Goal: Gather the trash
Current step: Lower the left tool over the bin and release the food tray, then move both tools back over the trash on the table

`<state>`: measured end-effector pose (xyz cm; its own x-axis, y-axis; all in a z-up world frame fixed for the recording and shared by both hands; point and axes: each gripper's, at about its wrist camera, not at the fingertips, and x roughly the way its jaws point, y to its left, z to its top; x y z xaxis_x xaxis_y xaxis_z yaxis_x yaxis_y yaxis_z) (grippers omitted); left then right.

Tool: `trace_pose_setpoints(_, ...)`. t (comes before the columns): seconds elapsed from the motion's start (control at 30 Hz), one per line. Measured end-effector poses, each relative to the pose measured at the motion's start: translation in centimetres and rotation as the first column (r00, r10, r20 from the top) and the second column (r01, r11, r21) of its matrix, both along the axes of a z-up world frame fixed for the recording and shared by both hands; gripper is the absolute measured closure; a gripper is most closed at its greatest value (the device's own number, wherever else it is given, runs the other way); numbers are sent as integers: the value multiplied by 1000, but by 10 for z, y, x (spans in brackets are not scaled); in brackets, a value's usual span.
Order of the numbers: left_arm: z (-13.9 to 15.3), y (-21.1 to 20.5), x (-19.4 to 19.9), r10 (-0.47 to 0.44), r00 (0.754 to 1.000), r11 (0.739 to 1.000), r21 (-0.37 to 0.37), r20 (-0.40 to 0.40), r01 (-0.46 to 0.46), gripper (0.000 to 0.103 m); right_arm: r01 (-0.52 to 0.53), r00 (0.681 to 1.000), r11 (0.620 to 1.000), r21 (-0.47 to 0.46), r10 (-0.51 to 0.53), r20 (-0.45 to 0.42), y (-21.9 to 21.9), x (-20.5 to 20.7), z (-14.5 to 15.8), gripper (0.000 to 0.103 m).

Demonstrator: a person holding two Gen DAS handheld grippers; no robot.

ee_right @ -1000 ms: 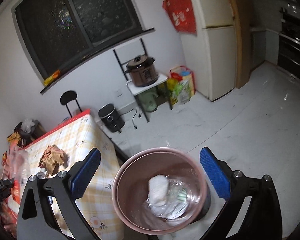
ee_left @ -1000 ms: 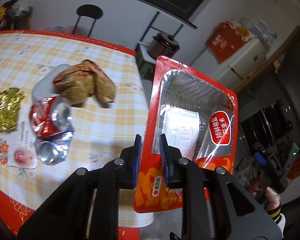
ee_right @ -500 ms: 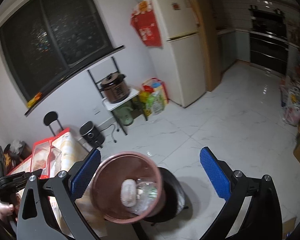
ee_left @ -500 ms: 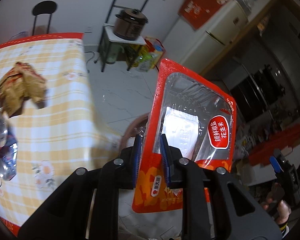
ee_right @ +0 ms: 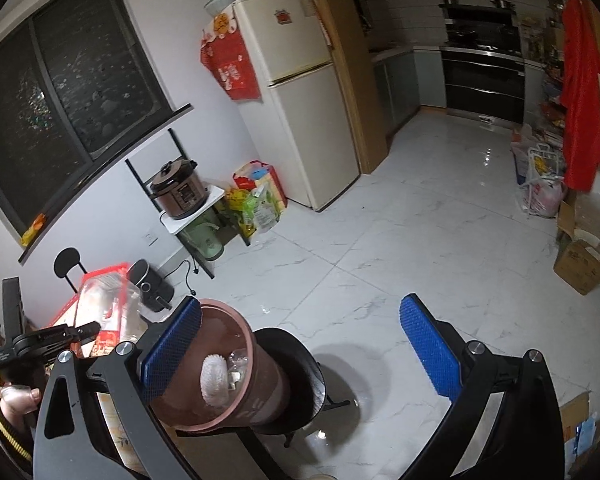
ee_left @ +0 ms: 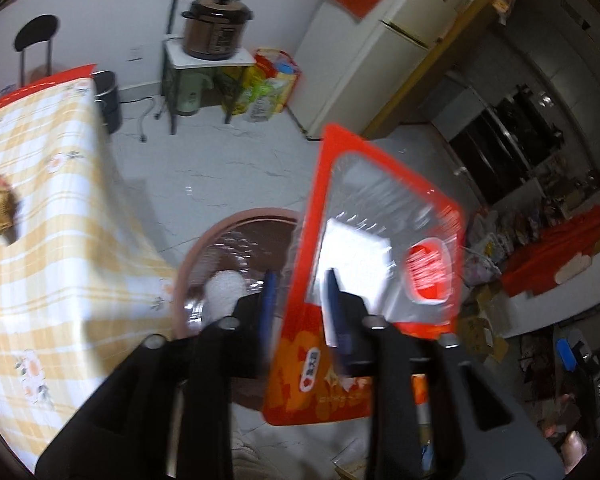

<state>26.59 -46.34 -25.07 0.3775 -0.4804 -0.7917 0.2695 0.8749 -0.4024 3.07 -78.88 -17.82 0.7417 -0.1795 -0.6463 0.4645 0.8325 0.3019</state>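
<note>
Red film snack bag (ee_left: 376,264), centre frame, over the pink bin (ee_left: 236,240): light, floppy, slick (looks empty). Left gripper (ee_left: 300,300) pinches its lower edge; best hold there. Right gripper (ee_right: 300,344) jaws wide, nothing held.

The bin (ee_left: 236,232) mouth lies open from above; the tabletop (ee_left: 60,216) edge crowds its left, bare floor (ee_right: 440,208) lies to its right.

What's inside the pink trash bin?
Inside the pink bin there is a white crumpled wad and some clear plastic wrapping. The bottom is hidden beneath them, and in the left wrist view the red packet covers the bin's right part.
</note>
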Motion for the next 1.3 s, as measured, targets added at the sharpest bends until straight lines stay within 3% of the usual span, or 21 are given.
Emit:
trace_pose_setpoints(0.07, 4, -6, 1, -8, 999, 1000, -16, 42, 9, 15, 4, 1000, 1000, 3, -4, -2, -1, -2, -2, 5)
trace_pose_setpoints(0.37, 42, 10, -13, 1, 985, 1000, -20, 171, 2, 6, -34, 999, 999, 5, 33, 23, 9, 6, 5, 5)
trace_pose_setpoints(0.5, 69, 39, -26, 33, 969, 999, 6, 243, -36, 6, -84, 996, 996, 9, 84, 41, 20, 24, 10, 5)
trace_pose_setpoints(0.73, 109, 128, -57, 176, 923, 977, 56, 343, -207, 6, -209, 974, 978, 25, 206, 93, 56, 68, 21, 5)
trace_pose_setpoints(0.87, 127, 199, -82, 296, 873, 935, 69, 387, -348, 6, -309, 946, 950, 33, 304, 114, 93, 103, 29, 5)
trace_pose_setpoints(1.1, 149, 333, -143, 537, 736, 784, 79, 411, -616, 6, -485, 871, 874, 41, 478, 110, 179, 153, 32, 5)
trace_pose_setpoints(1.2, 146, 381, -173, 623, 673, 712, 68, 398, -699, 6, -542, 839, 840, 38, 538, 82, 213, 164, 30, 5)
trace_pose_setpoints(1.3, 137, 417, -198, 686, 628, 656, 61, 368, -752, 6, -590, 807, 807, 27, 588, 57, 246, 170, 29, 5)
